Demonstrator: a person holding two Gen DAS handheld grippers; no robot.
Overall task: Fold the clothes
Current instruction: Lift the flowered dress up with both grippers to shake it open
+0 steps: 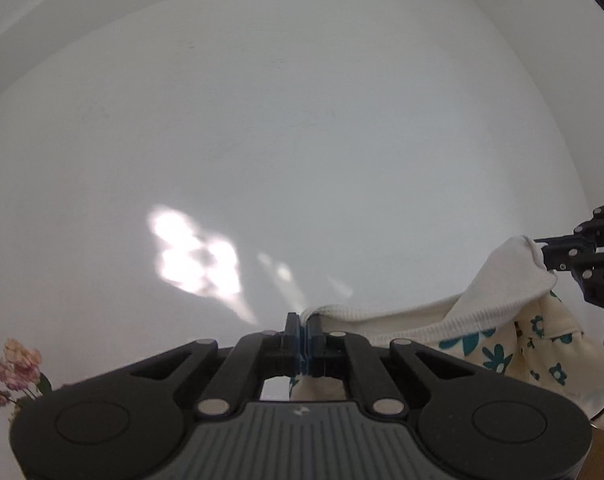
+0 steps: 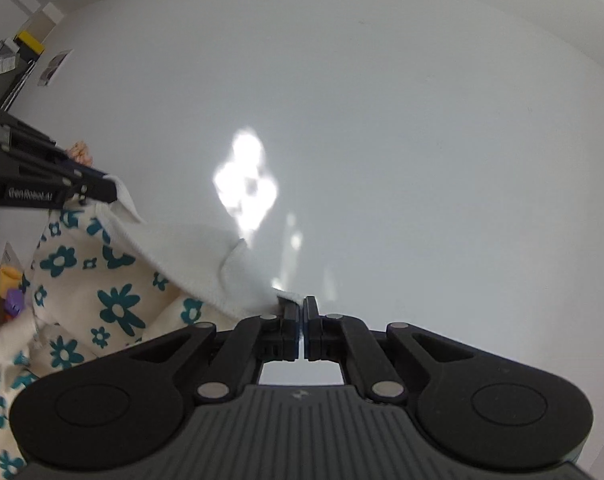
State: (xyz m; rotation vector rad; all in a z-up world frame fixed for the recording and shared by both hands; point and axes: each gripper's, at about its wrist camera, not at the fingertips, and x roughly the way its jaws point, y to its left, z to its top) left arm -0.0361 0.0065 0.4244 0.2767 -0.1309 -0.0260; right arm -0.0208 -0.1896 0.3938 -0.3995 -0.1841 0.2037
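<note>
You hold the cream, teal-flowered garment (image 2: 114,300) in the air before a white wall (image 1: 302,140), its ribbed edge (image 1: 402,318) stretched between both grippers, presumably so it hangs flat for folding. Left gripper (image 1: 304,328) and right gripper (image 2: 302,308) each have fingers clamped shut on one end of that edge.

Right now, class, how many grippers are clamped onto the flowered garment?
2. The left gripper is shut on the flowered garment at one end of its white ribbed edge; the right gripper pinches the other end. None seems hidden.

Floral garment (image 2: 118,280) between both claws
</note>
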